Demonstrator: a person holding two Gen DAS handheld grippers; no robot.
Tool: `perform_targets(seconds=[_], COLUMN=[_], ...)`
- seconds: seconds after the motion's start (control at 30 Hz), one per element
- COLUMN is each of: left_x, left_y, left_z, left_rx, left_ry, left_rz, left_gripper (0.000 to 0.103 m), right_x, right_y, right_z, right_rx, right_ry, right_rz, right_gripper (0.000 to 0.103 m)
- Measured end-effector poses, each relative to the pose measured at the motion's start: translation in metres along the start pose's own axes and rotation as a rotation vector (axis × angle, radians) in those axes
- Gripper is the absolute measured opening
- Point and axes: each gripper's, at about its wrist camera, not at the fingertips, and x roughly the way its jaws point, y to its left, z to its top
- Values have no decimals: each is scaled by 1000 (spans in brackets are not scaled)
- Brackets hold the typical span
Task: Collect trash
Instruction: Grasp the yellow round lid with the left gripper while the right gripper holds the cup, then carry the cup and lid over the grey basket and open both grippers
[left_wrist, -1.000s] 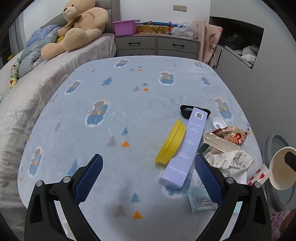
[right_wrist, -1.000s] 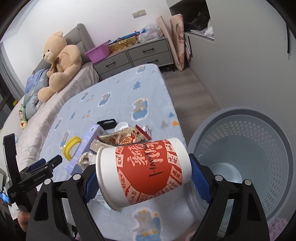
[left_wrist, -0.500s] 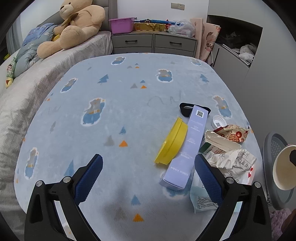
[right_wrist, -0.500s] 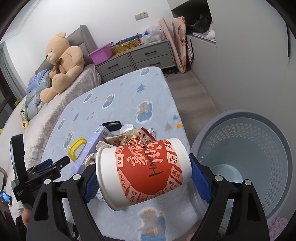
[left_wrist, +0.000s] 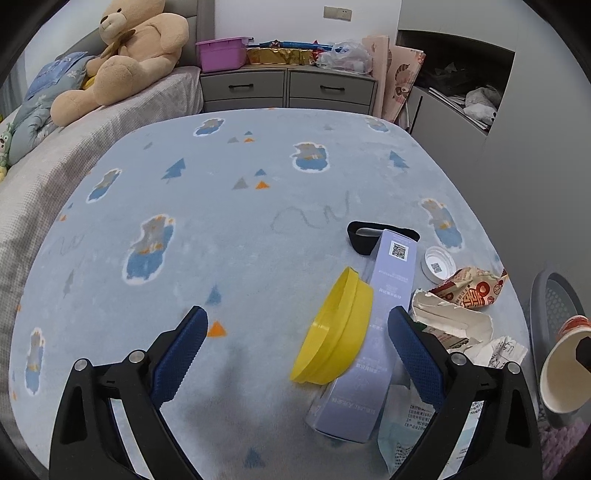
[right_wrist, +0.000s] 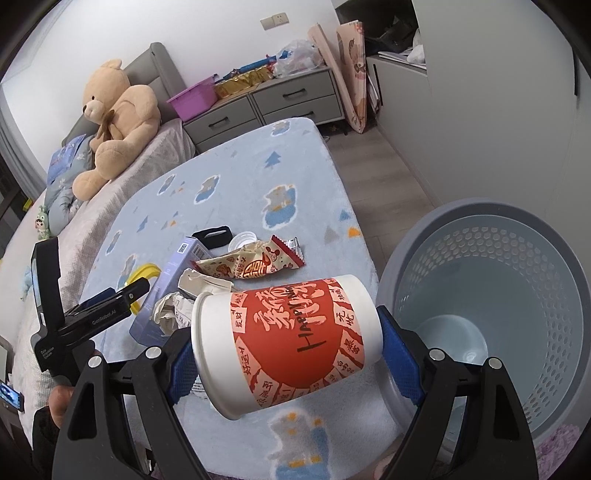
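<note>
The right gripper (right_wrist: 286, 354) is clamping a red-and-white paper cup (right_wrist: 284, 343) sideways between its blue pads, holding it over the edge of the blue patterned blanket (right_wrist: 236, 192), just beside the grey perforated waste basket (right_wrist: 491, 317) standing on the floor. The left gripper (left_wrist: 297, 349) is hanging over the blanket with its jaws spread wide and gripping nothing; a yellow lid (left_wrist: 336, 328) and a lilac carton (left_wrist: 376, 332) are lying between its fingers. A snack wrapper (right_wrist: 251, 264), crumpled paper (right_wrist: 171, 310), a white cap (left_wrist: 437, 264) and a black strap (left_wrist: 364, 236) are lying close together near the blanket's edge.
</note>
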Motion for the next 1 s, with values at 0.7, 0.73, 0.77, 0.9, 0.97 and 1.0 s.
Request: perform_targets(seconds=[0.7,0.73,0.77,0.9,0.97,1.0], left_x=[-21,-28,-35,-63,-76,-81], left_y=[-3,-3,-4,-17,-30,-38], left_z=[4,5,5,2,0,-1], left_rx=[32,33,36,64,83,93], left_ry=[-40,-53,-66,-113,-129,-134], left_rz=[-55,-47,-42,-42,-63,-80], left_gripper=[18,18,18,18,18,18], right_x=[2,0,-2,-9,-14,-16], right_y=[-3,-3,-4,-9,-16,-18], right_z=[-3,-3,-3,-4,-5,-5], right_rx=[11,13,14,21,28,31], right_ry=[4,0,-5,-19,-28,-31], right_rz=[13,14,15,10,3,-1], right_gripper=[82,82,82,82,82,82])
